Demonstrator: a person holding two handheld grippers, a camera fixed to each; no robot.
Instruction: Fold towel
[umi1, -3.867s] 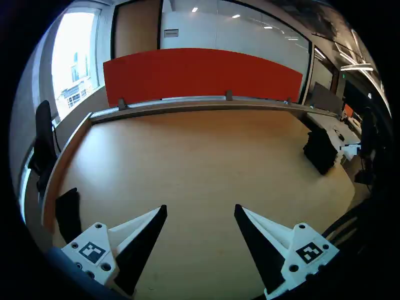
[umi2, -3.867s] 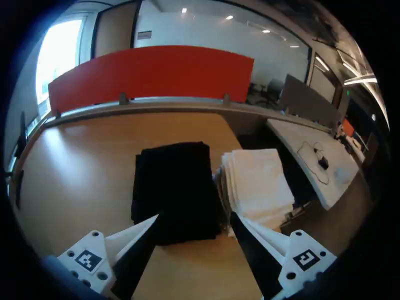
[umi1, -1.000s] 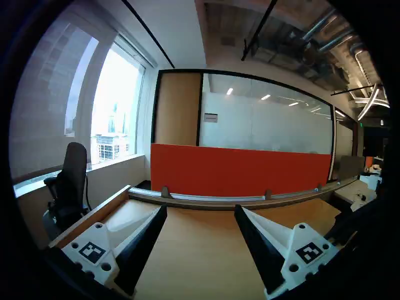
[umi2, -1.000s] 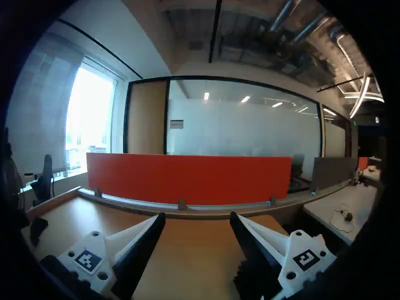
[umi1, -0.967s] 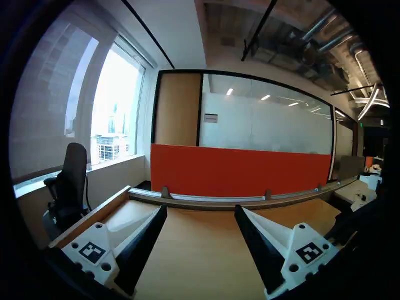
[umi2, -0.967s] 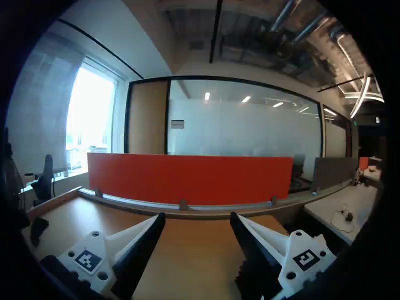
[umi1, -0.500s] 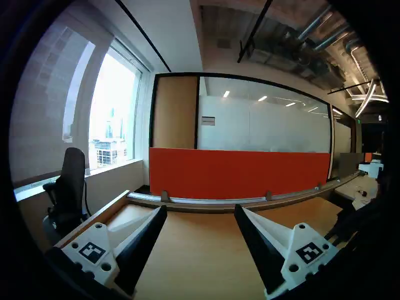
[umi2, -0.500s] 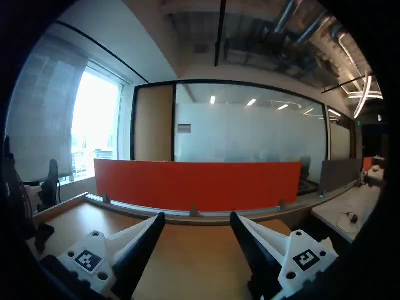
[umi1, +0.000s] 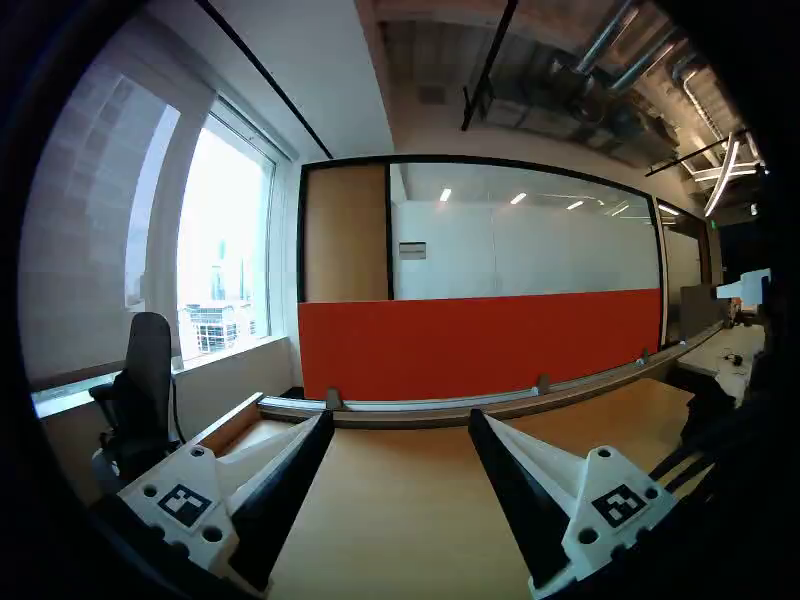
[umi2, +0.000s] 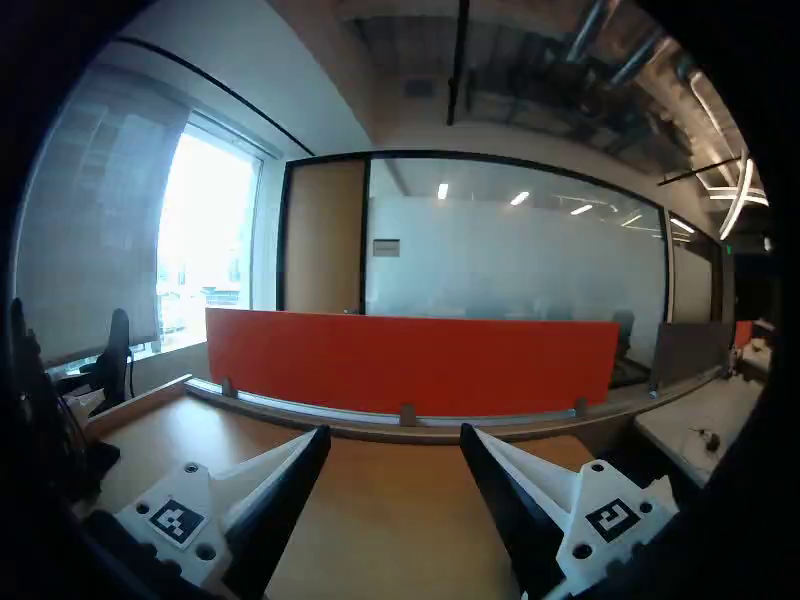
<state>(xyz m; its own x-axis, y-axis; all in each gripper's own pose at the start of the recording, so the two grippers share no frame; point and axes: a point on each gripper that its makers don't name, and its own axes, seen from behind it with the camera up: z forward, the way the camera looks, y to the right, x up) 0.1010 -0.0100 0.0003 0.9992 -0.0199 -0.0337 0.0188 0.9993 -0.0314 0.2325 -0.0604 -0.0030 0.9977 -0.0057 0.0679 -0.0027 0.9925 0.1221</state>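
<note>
Towel: position cannot be told. Left gripper (umi1: 400, 415) and right gripper (umi2: 393, 430) carry fingers spread and empty, level over the counter (umi1: 400, 520), with the orange screen (umi1: 480, 345) at 12 o'clock. Both are best tilted down toward 6 o'clock to find an edge.

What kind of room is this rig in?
Most likely an open-plan office. There is a long wooden desk with a red divider panel along its far edge, an office chair near the window, and a glass wall behind the divider.
</note>
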